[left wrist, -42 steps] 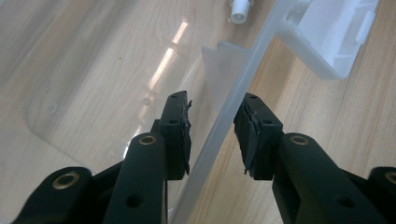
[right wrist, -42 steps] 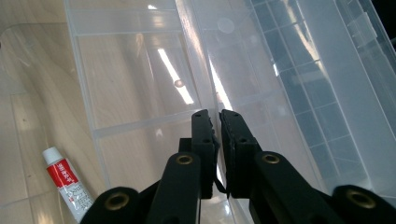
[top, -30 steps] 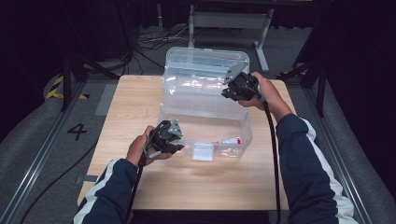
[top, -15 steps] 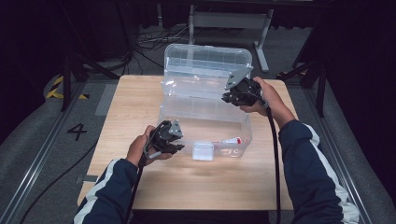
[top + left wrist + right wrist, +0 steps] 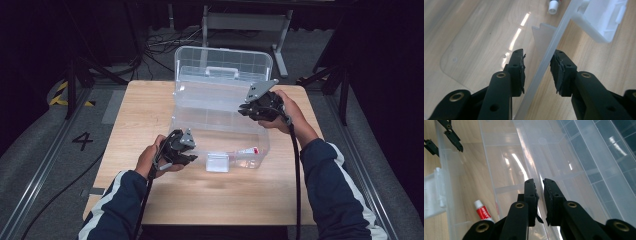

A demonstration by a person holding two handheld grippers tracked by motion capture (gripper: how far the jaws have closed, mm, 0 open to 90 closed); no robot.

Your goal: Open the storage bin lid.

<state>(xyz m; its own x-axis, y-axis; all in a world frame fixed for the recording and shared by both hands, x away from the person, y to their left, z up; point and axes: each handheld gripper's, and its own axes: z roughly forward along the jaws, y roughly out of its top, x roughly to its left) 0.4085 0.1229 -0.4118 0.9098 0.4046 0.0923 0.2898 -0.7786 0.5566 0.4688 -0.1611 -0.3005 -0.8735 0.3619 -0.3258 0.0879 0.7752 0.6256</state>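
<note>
A clear plastic box stands on the wooden table with its gridded lid raised behind it. A small tube with a red label lies on the box's floor. My left gripper is at the box's front left corner. Its jaws straddle the front wall, with a gap at each pad. My right gripper is at the box's right side below the lid, its jaws closed on a thin clear plastic edge.
A white latch hangs on the box's front wall. Metal stand legs and cables lie on the floor beyond the table's far edge. Bare wood lies in front of the box and to its left.
My right gripper has come a little nearer and lower along the box's right side. The left gripper has stayed at the front wall.
</note>
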